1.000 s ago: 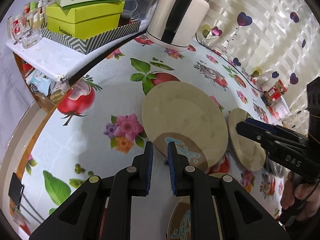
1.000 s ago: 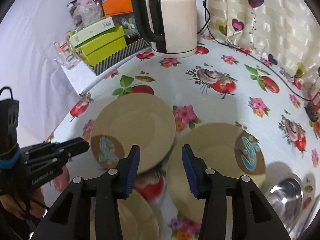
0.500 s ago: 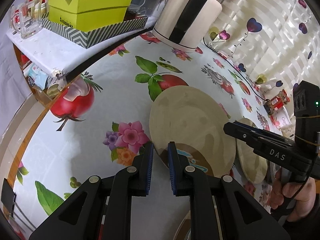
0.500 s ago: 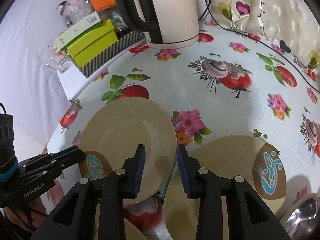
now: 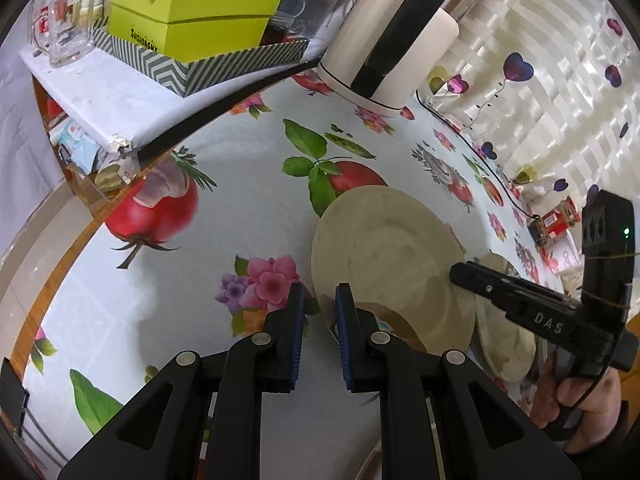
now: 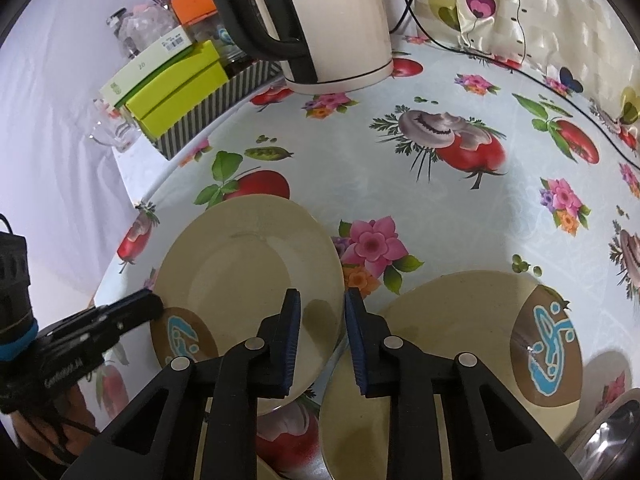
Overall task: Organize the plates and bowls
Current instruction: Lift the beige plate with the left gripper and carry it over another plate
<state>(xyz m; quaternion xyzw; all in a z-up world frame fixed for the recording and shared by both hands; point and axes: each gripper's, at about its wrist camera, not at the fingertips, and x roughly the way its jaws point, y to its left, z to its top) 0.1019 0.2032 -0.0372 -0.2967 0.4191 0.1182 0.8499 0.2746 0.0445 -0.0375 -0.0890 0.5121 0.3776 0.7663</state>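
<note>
Left wrist view has the left gripper (image 5: 320, 304) low over the tablecloth (image 5: 224, 208), jaws parted just a little with nothing between them, and the near rim of the plate (image 5: 384, 264) sits right at the tip of its right finger. So the plate lies dead ahead and a touch right of this gripper.

Right wrist view shows the same plate (image 6: 248, 276) from the other side. The right gripper (image 6: 318, 312) is also slightly open and empty, its fingers straddling the plate's right edge, one over the plate and one over the cloth. Can't tell if either gripper actually touches the rim yet.

Both are about equally close, one on each side of the plate. My guess is the coming move is a rim grab, and that depends on one finger getting under the edge, which looks fiddly since the plate lies flat on the table.

It's round, so no real long axis. The only marker is the brown patch with the blue squiggle (image 6: 182, 338), which sits at the rim by the left gripper (image 6: 132, 312).

A second plate (image 6: 460, 344) lies flat just right of it, rims nearly touching, and something steel, maybe a bowl (image 6: 612, 436), sits past that. A kettle (image 6: 328, 20) and boxes (image 6: 176, 88) are well back.
</note>
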